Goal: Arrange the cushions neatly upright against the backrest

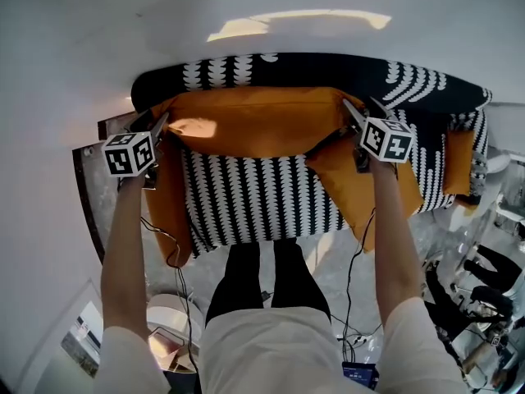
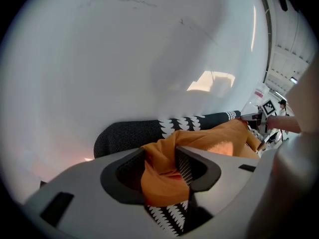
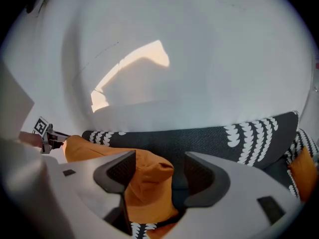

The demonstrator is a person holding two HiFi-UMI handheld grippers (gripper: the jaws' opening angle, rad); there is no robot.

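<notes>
A wide orange cushion point(image 1: 254, 121) stands along the black-and-white patterned backrest point(image 1: 328, 71) of the sofa. My left gripper point(image 1: 160, 123) is at its left top corner and my right gripper point(image 1: 353, 112) at its right top corner. In the left gripper view the cushion corner point(image 2: 159, 183) lies between the jaws of the left gripper point(image 2: 160, 156), resting against one pad with a gap at the other. In the right gripper view the other corner point(image 3: 147, 183) sits between the jaws of the right gripper point(image 3: 159, 158), clear of the right pad. Both grippers are open.
Another orange cushion point(image 1: 353, 183) leans slanted on the striped seat point(image 1: 254, 195) below my right gripper. More orange cushions sit at the left arm point(image 1: 168, 208) and right end point(image 1: 459, 162). Cables point(image 1: 176, 269) trail on the floor by my legs. A white wall rises behind the sofa.
</notes>
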